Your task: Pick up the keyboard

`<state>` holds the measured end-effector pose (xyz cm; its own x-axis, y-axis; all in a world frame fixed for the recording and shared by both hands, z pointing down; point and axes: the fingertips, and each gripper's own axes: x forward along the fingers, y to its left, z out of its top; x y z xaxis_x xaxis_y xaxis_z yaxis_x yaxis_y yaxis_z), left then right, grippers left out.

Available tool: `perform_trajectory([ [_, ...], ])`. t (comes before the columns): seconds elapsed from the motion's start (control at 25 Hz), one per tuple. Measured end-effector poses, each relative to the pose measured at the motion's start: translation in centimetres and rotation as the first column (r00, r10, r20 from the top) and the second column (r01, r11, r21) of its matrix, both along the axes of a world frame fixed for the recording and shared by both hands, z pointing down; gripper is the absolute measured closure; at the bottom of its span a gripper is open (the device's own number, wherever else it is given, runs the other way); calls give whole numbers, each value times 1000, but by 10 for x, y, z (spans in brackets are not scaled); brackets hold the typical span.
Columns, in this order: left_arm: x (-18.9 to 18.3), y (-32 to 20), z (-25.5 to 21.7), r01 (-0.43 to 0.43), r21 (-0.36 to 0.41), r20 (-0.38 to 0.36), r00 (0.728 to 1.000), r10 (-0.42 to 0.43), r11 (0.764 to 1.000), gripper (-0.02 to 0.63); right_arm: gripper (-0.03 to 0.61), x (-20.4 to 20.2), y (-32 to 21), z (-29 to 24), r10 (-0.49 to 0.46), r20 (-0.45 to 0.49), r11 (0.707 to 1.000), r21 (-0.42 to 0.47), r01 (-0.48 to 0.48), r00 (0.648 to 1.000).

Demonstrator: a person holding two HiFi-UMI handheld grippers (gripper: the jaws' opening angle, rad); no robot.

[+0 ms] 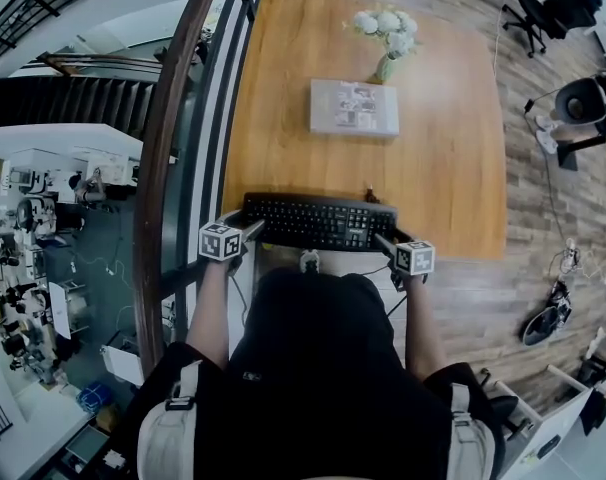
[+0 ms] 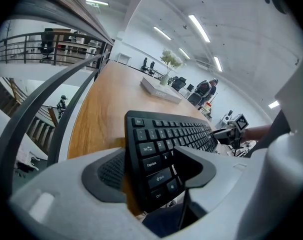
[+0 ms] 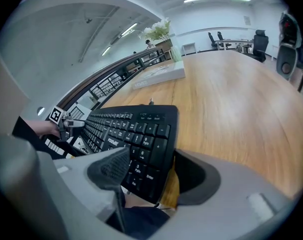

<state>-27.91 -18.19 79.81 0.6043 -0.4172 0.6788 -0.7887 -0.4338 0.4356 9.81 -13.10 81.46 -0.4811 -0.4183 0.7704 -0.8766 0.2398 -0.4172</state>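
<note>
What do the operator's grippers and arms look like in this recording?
The left gripper and right gripper both have pale grey moulded bodies with dark, textured pads on the jaws. Each carries a white cube printed with black square markers. The person wears a black top with light-coloured shoulder straps; the forearms are uncovered.

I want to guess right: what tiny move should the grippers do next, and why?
Probably raise both together, level. The left gripper and right gripper each clamp one end of the keyboard, at the near edge of the table.
</note>
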Motion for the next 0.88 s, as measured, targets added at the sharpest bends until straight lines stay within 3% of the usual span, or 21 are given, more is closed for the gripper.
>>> perform_trajectory([
  [0.24,-1,0,0,26,3,-2,1000,-26,1000,327,291,-1,1,-3,7,-12,1000,4,-7,1000],
  [0.4,-3,-4,-1,97,-3,-30,995,-97,995,327,291,-3,3,-4,43,45,999,0,-43,998],
  [0.64,-4,-8,-7,99,10,-29,995,-99,995,327,293,0,-2,-11,99,78,995,21,-101,992],
  [0.88,1,-9,-28,132,52,-49,990,-130,990,327,293,8,-14,-36,86,82,991,91,-94,993],
])
